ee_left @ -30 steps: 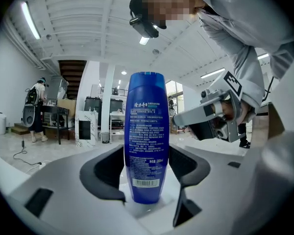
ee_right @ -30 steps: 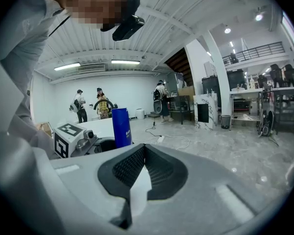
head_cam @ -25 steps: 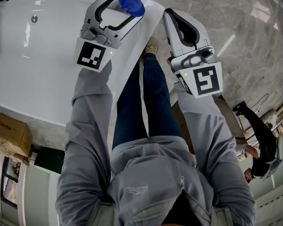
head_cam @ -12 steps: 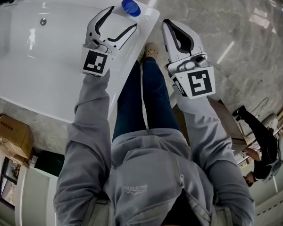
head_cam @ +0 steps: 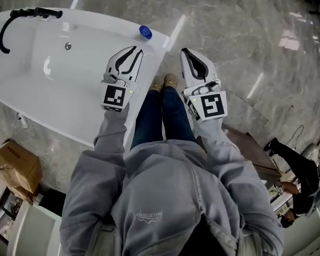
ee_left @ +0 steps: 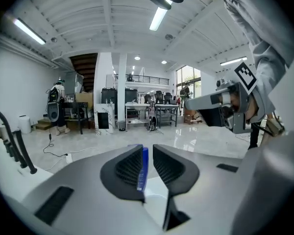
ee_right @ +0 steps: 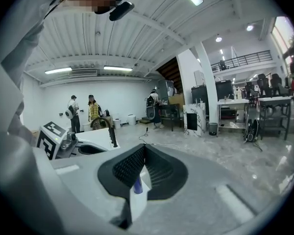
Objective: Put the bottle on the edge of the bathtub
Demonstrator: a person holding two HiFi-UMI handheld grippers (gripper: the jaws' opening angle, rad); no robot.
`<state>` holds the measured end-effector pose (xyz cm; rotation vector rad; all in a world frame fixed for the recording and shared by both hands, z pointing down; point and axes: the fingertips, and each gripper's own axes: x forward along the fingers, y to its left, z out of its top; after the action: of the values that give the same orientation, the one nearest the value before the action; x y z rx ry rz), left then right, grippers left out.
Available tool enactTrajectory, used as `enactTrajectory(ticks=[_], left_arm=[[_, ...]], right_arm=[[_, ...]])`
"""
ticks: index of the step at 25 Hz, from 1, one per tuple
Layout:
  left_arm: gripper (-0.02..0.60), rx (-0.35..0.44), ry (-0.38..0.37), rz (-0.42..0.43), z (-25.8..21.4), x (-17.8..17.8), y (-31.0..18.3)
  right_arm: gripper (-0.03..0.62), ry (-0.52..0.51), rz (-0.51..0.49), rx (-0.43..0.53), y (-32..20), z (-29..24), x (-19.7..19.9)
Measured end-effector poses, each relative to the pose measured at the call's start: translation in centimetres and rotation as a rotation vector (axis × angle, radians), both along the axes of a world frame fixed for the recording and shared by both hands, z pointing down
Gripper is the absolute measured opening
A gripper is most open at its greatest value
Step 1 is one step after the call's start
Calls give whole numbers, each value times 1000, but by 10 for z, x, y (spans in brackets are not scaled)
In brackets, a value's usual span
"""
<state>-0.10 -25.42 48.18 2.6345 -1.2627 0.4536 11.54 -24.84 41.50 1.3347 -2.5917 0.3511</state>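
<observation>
- Where the grey marble floor fills the head view, a white bathtub lies at the upper left, with a black faucet at its far end.
- The person stands just beside the tub's near corner in a grey hoodie and blue jeans.
- The right gripper is held over the floor, its jaws meeting at the tips with nothing in them.
- The left gripper is held over the tub's rim. Its jaws have just been closing and stand a narrow slit apart, holding nothing.
- The bottle, blue-capped, stands upright on the tub's edge near the corner, beyond the left gripper and clear of it.
</observation>
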Motion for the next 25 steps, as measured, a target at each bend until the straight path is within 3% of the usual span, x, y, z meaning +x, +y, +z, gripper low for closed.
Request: enactTrajectory(ticks=[7, 14, 20, 25], left_arm=[[7, 58, 28, -71, -97, 17, 2], [5, 141, 78, -99, -198, 36, 22], [5, 262, 86, -98, -280, 53, 31], [5, 282, 119, -139, -319, 62, 35]], right_arm=[[3, -8, 27, 79, -1, -77, 13], [3, 37, 34, 172, 17, -144, 13], [3, 17, 110, 243, 27, -202, 41], [3, -14, 160, 301, 40, -249, 64]])
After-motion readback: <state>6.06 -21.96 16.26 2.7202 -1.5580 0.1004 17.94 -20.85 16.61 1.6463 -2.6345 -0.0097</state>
